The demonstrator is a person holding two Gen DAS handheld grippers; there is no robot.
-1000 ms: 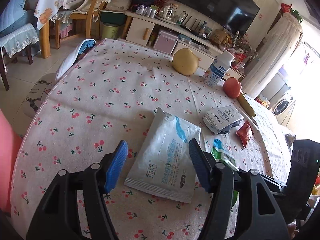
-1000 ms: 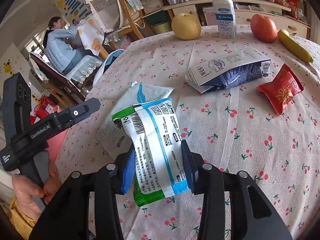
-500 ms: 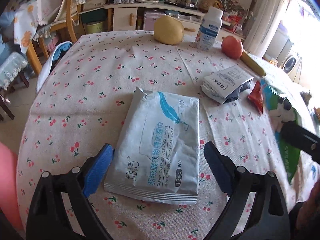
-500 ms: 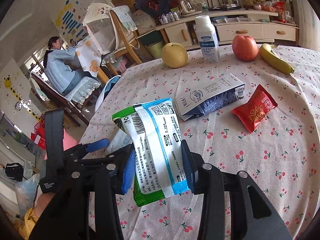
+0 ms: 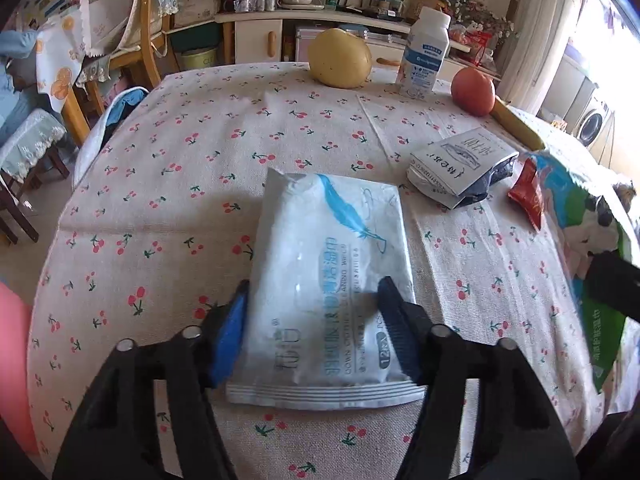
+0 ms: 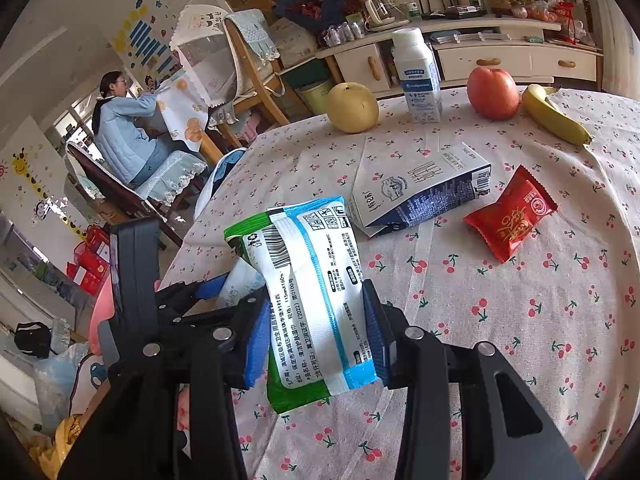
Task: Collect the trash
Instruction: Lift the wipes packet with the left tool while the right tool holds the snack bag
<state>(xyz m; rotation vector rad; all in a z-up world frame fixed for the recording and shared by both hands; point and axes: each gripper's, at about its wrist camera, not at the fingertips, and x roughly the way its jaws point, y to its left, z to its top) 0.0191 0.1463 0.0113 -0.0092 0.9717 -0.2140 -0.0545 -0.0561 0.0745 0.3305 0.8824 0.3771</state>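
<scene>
Sunlit room, wooden chair [image 5: 148,46], white sideboard [image 6: 492,62]

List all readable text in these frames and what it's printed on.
"DOWN CLOTHES CLEANING WIPES", "12 PCS": flat pale-grey wipes packet with blue feather between the left gripper fingers.
"(2022)": back label of the green-and-white wipes pack held by the right gripper; remaining small print unreadable.
Flattened white-and-navy carton, red snack wrapper, white bottle with blue label: print too blurred to read.

Two wrist views, close, sharing tablecloth [image 5: 192,184]
</scene>
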